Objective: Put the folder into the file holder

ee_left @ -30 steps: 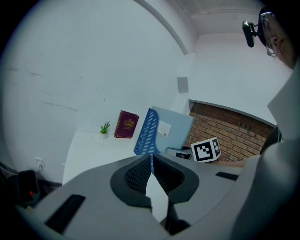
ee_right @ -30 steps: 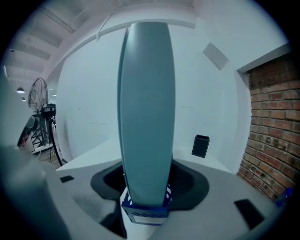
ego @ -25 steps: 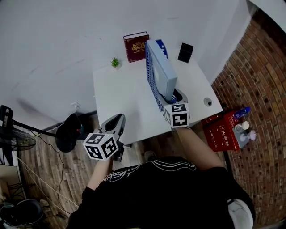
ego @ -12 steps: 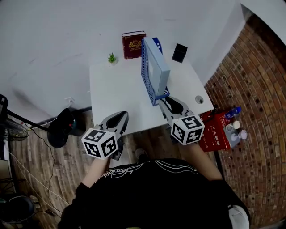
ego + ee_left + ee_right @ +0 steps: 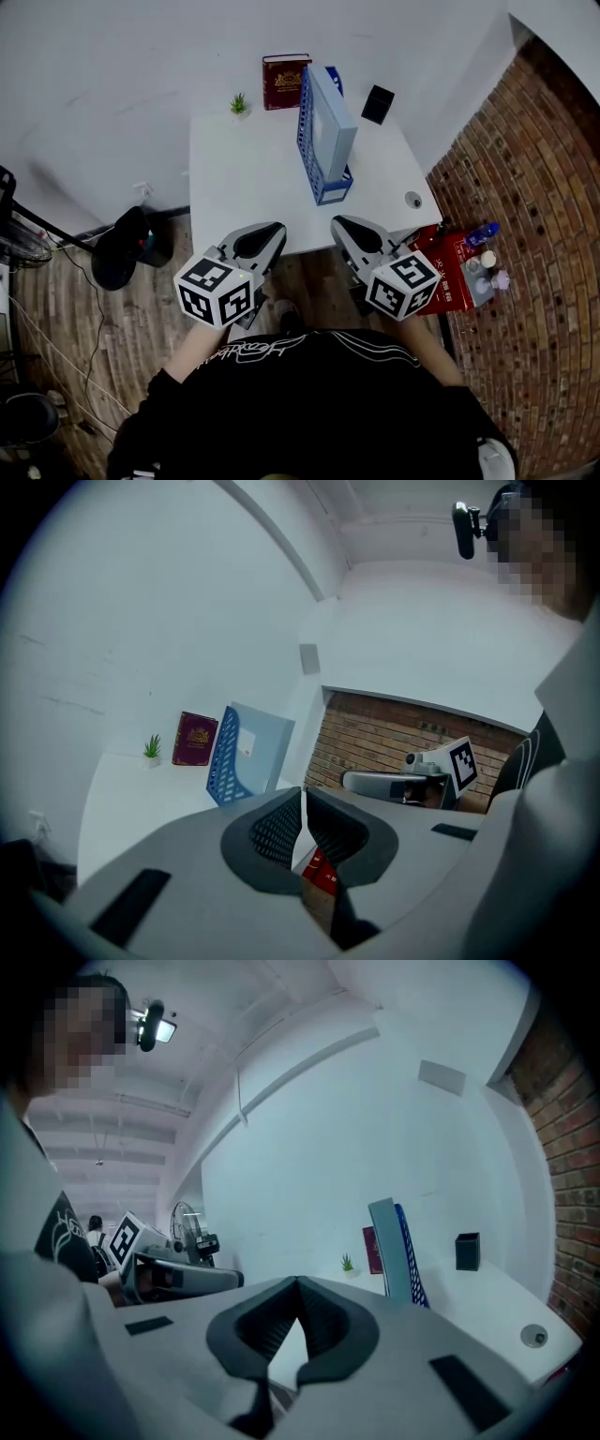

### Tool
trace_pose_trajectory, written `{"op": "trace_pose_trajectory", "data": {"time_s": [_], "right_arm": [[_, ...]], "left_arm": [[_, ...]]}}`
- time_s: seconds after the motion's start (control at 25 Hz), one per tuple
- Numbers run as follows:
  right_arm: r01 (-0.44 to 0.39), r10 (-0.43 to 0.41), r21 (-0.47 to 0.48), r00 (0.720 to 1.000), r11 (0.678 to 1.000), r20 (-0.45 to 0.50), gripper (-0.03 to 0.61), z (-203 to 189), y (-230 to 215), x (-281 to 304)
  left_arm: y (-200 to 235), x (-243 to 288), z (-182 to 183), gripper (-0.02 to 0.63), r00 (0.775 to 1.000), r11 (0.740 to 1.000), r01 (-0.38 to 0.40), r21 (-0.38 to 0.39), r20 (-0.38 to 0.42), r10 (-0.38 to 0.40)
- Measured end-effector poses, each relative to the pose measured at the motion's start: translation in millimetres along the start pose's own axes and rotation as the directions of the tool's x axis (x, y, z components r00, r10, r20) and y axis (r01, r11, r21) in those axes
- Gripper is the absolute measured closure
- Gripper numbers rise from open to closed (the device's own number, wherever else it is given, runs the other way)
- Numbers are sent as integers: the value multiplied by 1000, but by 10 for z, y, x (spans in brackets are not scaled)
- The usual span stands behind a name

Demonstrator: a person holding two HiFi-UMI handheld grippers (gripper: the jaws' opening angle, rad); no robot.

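Folder [image 5: 334, 117] stands in holder [image 5: 307, 131] | your right gripper [image 5: 343, 225] pulls back, jaws just closed on nothing | left gripper [image 5: 276, 230] pinched empty | task looks done

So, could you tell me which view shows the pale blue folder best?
The head view: the folder stands upright in the blue file holder, seen clearly from above. The left gripper view shows its broad face, small and distant; the right gripper view only its narrow edge.

book [image 5: 286, 82] title illegible, folder [image 5: 333, 120] base hidden
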State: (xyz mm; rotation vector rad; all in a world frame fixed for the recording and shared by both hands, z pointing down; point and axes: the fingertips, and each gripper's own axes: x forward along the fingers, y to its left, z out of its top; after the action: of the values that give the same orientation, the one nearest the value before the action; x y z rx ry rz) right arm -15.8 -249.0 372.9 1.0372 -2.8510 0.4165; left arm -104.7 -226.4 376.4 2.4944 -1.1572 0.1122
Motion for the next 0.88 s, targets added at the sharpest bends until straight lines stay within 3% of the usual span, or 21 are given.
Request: {"op": "trace_pose_trajectory", "data": {"time_s": [0.16,0.52,0.88], "right_arm": [[-30,30,-27,999,999,-15,578,-25,87,-23],[-54,54,29,999,998,-6,578,8,-18,38],[-13,12,18,1000,1000,8,578,85,-283,121]], "left_arm": [[-63,-33,19,571,1000,1000,4,13,-1,-4],[-28,15,96,571,1000,1000,-8,18,2,8],[97,155,167,571,1000,1000,-20,18,1,20]]}}
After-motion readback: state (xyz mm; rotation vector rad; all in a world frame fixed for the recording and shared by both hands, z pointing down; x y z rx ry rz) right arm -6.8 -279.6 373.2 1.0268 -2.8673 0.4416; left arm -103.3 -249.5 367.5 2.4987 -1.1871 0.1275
